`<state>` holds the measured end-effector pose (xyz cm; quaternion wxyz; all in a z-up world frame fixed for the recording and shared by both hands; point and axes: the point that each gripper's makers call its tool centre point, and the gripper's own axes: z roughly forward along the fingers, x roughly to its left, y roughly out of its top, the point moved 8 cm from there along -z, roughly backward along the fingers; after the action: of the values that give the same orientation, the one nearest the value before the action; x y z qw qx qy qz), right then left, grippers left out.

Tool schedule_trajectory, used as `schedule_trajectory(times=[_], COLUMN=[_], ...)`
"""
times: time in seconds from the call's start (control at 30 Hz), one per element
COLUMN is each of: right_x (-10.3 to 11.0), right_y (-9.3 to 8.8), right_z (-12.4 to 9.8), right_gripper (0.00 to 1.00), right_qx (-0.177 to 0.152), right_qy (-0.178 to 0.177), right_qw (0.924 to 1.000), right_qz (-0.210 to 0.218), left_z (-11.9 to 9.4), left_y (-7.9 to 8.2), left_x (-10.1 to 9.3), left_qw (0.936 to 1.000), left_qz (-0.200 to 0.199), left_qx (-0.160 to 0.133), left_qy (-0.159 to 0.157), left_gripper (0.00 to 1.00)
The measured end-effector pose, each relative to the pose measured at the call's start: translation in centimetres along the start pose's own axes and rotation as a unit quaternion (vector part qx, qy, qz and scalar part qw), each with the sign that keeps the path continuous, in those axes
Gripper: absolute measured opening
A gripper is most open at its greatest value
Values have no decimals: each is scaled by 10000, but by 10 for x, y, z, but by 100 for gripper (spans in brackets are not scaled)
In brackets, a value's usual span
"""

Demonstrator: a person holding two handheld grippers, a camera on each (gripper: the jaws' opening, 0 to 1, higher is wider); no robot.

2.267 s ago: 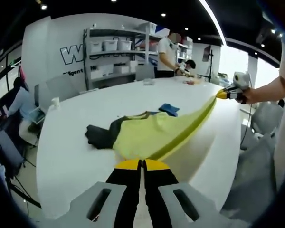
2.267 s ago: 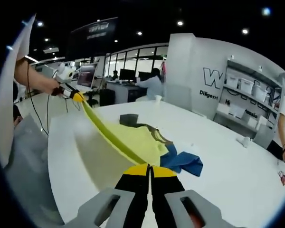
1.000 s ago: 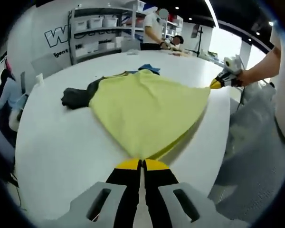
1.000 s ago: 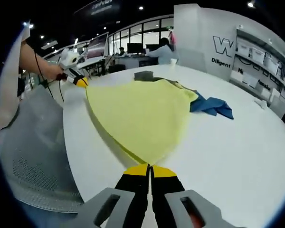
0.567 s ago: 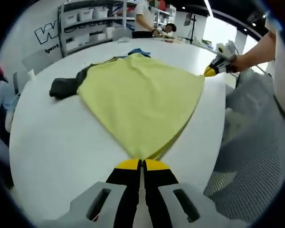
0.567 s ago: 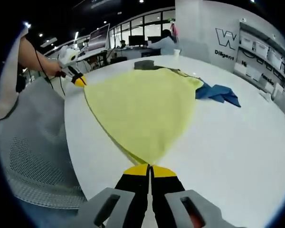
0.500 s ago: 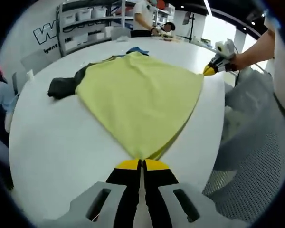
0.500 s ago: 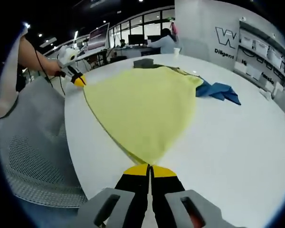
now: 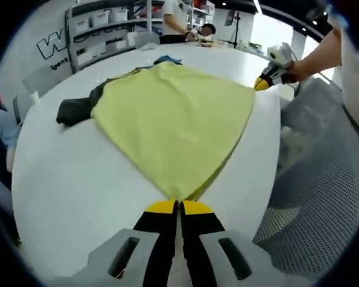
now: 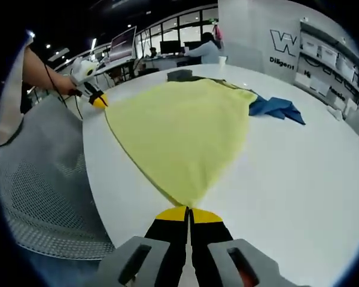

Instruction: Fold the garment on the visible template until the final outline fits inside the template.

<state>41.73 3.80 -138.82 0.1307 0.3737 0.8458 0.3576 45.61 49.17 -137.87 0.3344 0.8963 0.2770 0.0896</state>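
Yellow garment (image 9: 173, 119) spread flat over the near part of a white round table (image 9: 78, 191), one corner drawn to each gripper, the cloth's near edge running along the table's rim. Left gripper (image 9: 178, 206), jaws pressed together, pinching the near corner of the garment; seen also from the right gripper view (image 10: 97, 100), at the far left corner of the cloth, held in a hand (image 10: 60, 84). Right gripper (image 10: 188, 214) likewise clamped on its own corner, jaws closed with cloth between the yellow tips (appearing in the left gripper view (image 9: 262, 84) at the table's far right edge). Dark garment (image 9: 75, 109) bunched against the far left side of the yellow one, partly under it. Blue cloth (image 10: 278, 109) crumpled just beyond the far edge. Grey mesh chair (image 10: 42, 197) beside the table. Shelving with white bins (image 9: 105, 27) at the back, people (image 9: 176, 21) standing near it.
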Motion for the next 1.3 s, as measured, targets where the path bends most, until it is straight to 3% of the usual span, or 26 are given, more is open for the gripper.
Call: schedule_trajectory(times=[0.23,0.57,0.9,1.0,1.3], right_x=[6,16,18,18,9], right_y=[-1,-3,-5,-7,-1], right_z=[-5,-5,-6,-6,-13], right_gripper=[0,0,0,0,0], right_qx=[-13,75,149,246,119], right_qy=[20,88,149,174,88], right_qw=[10000,9999,9998,9995,9996], right_qz=[44,-27,21,76,236], left_z=[-3,-8,-9,-9,-13], left_y=[-4,-6,-17,-16,-9], left_x=[-5,-9,-17,-18,-13], left_qw=[9991,9994,9993,9994,9997], left_qz=[404,297,356,346,233], left_qx=[-55,-131,88,79,6], left_qy=[64,108,-14,-20,23], left_gripper=[1,1,0,0,0])
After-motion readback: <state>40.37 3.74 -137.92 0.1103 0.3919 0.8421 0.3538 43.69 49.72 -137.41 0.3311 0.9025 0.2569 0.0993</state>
